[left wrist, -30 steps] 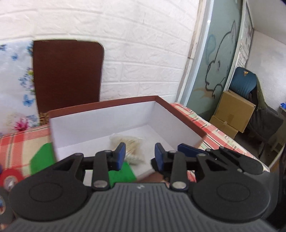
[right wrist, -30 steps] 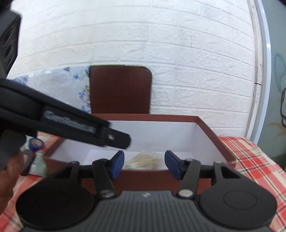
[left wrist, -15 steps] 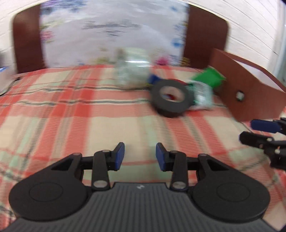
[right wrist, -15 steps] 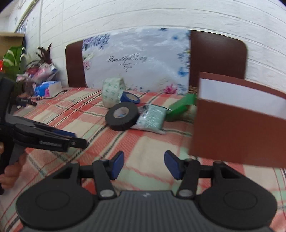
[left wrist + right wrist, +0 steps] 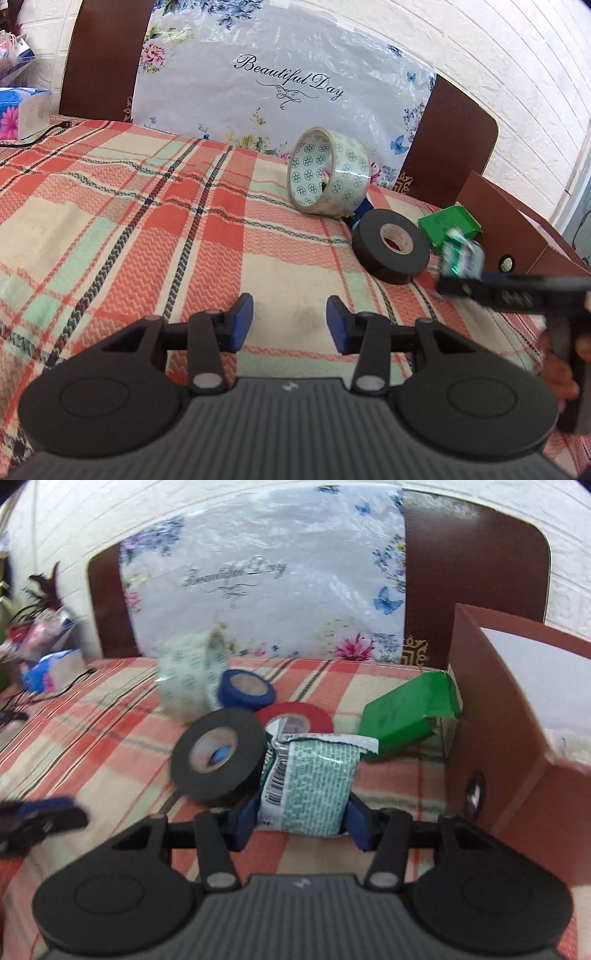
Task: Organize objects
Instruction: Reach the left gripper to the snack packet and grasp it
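Right gripper on the packet — the box lies just to its right

The right gripper [image 5: 301, 821] pinches a green-and-white packet [image 5: 308, 782] between its blue pads, the packet standing up and away from the camera. The brown box [image 5: 491, 746], white inside, sits immediately right of it, its near wall higher than the packet, so my judgement is the carry calls for a lift and a rightward swing. The left gripper [image 5: 290, 323] hangs spread and empty over the plaid counter [image 5: 147, 229], far from the box — the black tape roll [image 5: 391, 245] lies ahead to its right.
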`<state>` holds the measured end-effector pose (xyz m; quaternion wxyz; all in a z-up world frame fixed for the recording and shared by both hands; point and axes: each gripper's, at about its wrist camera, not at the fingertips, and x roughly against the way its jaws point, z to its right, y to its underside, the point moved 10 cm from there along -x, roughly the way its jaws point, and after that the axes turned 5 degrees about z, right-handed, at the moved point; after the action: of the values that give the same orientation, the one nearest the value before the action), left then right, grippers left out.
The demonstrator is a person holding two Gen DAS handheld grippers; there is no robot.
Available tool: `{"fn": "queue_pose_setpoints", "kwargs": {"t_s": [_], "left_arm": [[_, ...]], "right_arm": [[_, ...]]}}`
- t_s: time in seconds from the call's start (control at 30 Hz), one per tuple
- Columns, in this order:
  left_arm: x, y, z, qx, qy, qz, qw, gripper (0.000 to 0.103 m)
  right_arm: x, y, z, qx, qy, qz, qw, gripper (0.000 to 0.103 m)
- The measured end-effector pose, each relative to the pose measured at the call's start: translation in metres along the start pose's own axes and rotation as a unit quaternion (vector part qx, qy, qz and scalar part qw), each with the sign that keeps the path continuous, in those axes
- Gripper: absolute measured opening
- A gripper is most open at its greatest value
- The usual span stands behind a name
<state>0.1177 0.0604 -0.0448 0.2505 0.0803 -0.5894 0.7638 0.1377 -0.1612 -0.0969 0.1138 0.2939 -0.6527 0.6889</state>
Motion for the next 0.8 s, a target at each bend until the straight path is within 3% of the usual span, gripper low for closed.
{"fn": "queue_pose_setpoints", "kwargs": {"t_s": [0.17, 0.23, 0.3, 0.33, 0.47, 0.6, 0.8], "left_arm": [[0.004, 0.003, 0.013, -0.026, -0.007, -0.023, 0.9994, 0.047], [0.010, 0.007, 0.035, 0.002, 0.043, -0.049, 0.9979, 0.047], [0.018, 0.009, 0.070, 0.020, 0.105, -0.074, 0.9916, 0.048], [0.022, 0.008, 0.088, 0.016, 0.129, -0.081, 0.9882, 0.049], [0.041, 0.010, 0.150, -0.027, 0.192, -0.102, 0.9756, 0.075], [0.052, 0.027, 0.177, -0.065, 0.208, -0.132, 0.9671, 0.075], [0.051, 0.058, 0.191, -0.053, 0.209, -0.214, 0.9526, 0.068]], "right_arm": [[0.064, 0.046, -0.016, 0.053, -0.034, -0.047, 0.997, 0.050], [0.090, 0.061, -0.018, 0.076, -0.038, -0.057, 0.995, 0.051], [0.110, 0.067, -0.014, 0.087, -0.023, -0.045, 0.995, 0.071], [0.117, 0.067, -0.012, 0.087, -0.015, -0.033, 0.996, 0.076], [0.128, 0.070, -0.011, 0.075, -0.019, -0.009, 0.997, 0.079], [0.130, 0.077, -0.011, 0.086, -0.023, -0.004, 0.996, 0.080], [0.146, 0.091, -0.008, 0.081, -0.025, -0.001, 0.996, 0.080]]}}
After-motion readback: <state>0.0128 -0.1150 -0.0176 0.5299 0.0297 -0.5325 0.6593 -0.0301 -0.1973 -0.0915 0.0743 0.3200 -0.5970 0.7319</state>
